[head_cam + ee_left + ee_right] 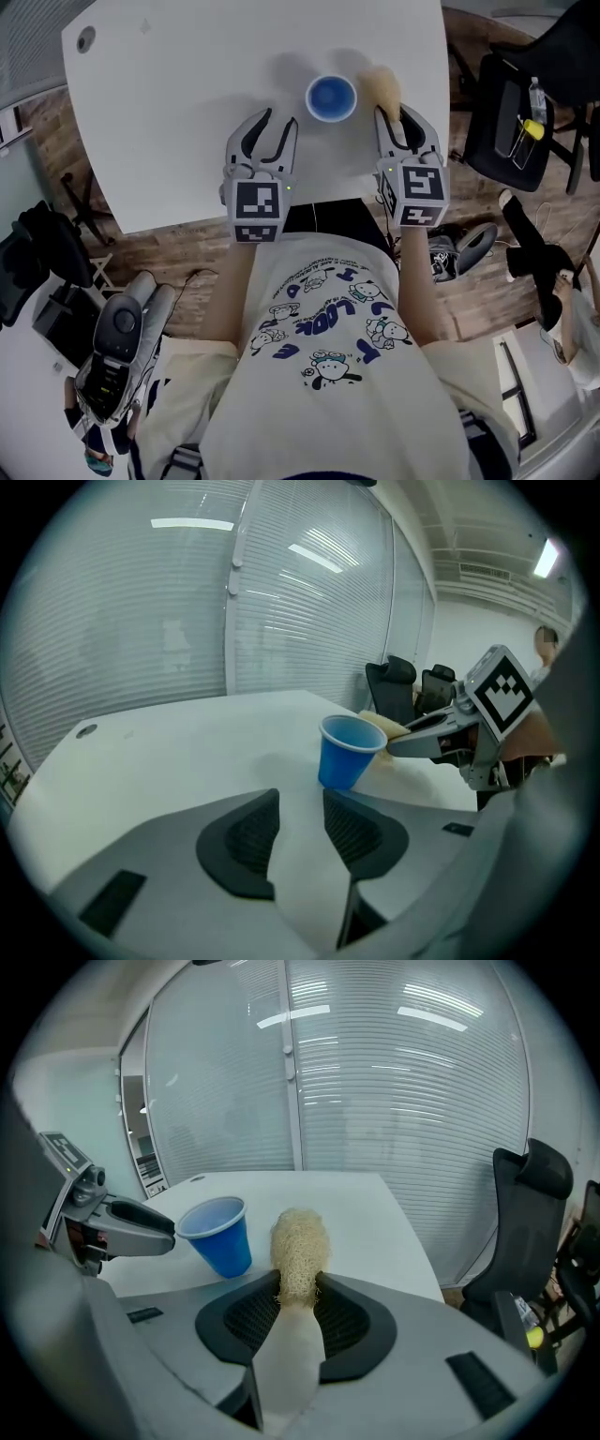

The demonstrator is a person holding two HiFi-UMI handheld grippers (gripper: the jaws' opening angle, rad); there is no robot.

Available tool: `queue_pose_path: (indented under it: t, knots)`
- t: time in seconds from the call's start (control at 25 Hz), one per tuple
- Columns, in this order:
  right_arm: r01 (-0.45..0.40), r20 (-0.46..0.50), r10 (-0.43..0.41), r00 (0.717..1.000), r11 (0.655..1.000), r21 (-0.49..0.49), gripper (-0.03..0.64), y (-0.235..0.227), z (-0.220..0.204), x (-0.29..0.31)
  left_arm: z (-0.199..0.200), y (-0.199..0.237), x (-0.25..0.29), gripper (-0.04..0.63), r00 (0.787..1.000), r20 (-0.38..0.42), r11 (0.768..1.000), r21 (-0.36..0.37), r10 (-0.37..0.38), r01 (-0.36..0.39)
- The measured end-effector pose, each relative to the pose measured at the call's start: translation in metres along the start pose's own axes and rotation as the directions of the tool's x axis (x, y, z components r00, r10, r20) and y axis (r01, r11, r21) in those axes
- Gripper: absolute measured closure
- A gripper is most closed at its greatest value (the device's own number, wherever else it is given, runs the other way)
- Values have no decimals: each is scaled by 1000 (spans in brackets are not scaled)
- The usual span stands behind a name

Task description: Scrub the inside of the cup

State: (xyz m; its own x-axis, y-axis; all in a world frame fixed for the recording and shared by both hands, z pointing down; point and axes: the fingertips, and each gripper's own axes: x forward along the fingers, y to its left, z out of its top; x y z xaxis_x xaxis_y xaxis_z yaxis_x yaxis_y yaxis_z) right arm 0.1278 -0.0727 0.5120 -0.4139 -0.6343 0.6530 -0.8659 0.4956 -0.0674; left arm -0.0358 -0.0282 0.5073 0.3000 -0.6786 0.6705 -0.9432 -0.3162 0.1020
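Our left gripper (272,122) has its jaws apart, with nothing in them. Our right gripper (397,120) pinches a fuzzy yellow scrubber (300,1241). The blue cup (331,97) stands upright on the white table (187,112) between our two grippers, just beside the scrubber.
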Motion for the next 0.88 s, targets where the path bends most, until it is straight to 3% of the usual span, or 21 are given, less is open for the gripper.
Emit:
queue_pose_path:
  t: [0.44, 0.88]
  knots:
    - [-35, -14, 35, 999, 999, -16, 506, 4, 10, 11, 0, -35, 22, 281, 988, -70, 985, 99, -136, 143]
    - [-80, -53, 77, 996, 995, -59, 506, 20, 7, 21, 1, -52, 42, 255, 974, -130, 973, 113, -185, 200]
